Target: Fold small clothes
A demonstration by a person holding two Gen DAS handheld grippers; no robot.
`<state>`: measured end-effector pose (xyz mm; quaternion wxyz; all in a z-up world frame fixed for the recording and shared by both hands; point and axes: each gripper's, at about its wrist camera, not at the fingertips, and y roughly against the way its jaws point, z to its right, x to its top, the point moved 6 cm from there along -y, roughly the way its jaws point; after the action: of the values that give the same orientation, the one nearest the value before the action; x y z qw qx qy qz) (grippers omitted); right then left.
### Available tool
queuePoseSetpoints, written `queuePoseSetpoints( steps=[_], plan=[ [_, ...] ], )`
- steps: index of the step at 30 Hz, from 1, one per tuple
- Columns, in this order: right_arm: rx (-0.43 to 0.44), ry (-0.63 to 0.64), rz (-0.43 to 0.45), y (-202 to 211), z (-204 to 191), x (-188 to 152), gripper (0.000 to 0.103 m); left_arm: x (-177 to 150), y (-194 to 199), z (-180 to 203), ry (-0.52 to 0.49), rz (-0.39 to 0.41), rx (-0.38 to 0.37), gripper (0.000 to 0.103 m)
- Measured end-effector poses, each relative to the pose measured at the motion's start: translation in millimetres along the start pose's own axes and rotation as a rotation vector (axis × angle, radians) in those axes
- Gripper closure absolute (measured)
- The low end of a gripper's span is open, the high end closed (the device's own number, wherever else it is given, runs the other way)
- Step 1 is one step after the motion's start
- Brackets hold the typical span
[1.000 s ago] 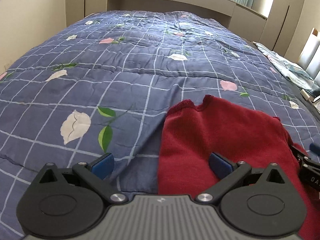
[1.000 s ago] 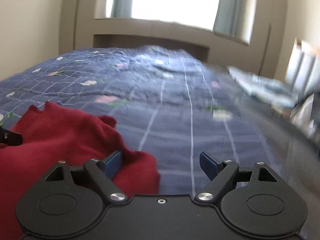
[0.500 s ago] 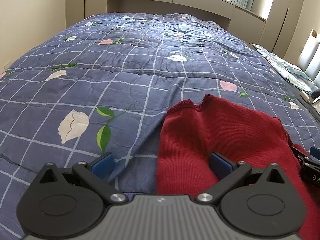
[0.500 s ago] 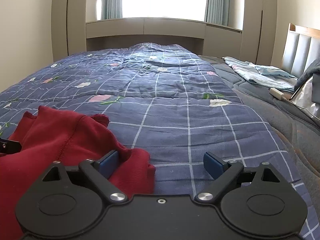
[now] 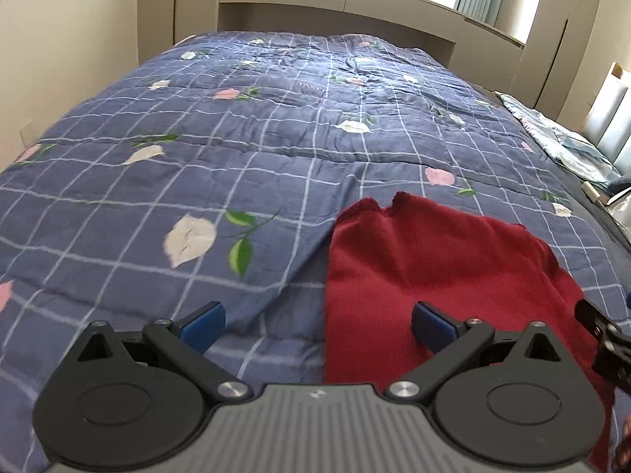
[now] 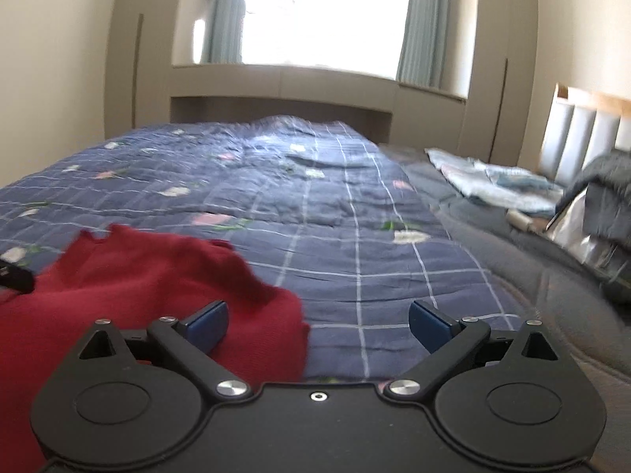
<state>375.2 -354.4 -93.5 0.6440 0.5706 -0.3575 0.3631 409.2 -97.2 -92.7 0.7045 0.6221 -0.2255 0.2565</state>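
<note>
A small dark red knit garment [image 5: 426,260] lies spread on the blue checked floral quilt [image 5: 236,149]. My left gripper [image 5: 317,321] is open over its left near edge, the right pad [image 5: 434,325] above the red knit, the left pad above the quilt. In the right wrist view the garment [image 6: 130,276] lies at the lower left. My right gripper [image 6: 317,323] is open over its right near corner, the left pad [image 6: 207,325] above the red knit. The right gripper's tip shows at the left wrist view's right edge [image 5: 603,335].
The quilt [image 6: 315,205] covers most of the bed. A light blue folded cloth [image 6: 493,181] and dark clothes [image 6: 607,193] lie at the right by the padded headboard [image 6: 583,134]. A window sill unit and walls stand beyond the bed.
Both cameras have tilted up and pulled back slightly, showing more of the room. The right view is blurred by motion. The garment lies as before, and both grippers stay open.
</note>
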Motion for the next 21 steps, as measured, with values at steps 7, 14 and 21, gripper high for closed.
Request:
queuePoseSetpoints(
  steps=[7,14,21],
  plan=[
    [0.104,-0.020,0.006,78.9,-28.4,-10.1,0.001,-28.5,38.5,-7.0,-0.002,-0.018,-0.012,0.000],
    [0.127,-0.064,-0.085,115.0,-47.4,-45.0,0.001,-64.3,62.9,-16.7,0.000,-0.025,-0.014,0.001],
    [0.100,-0.202,-0.200,109.0,-34.2,-76.9,0.001,-84.4,64.8,-24.7,0.026,-0.070,-0.012,0.001]
  ],
)
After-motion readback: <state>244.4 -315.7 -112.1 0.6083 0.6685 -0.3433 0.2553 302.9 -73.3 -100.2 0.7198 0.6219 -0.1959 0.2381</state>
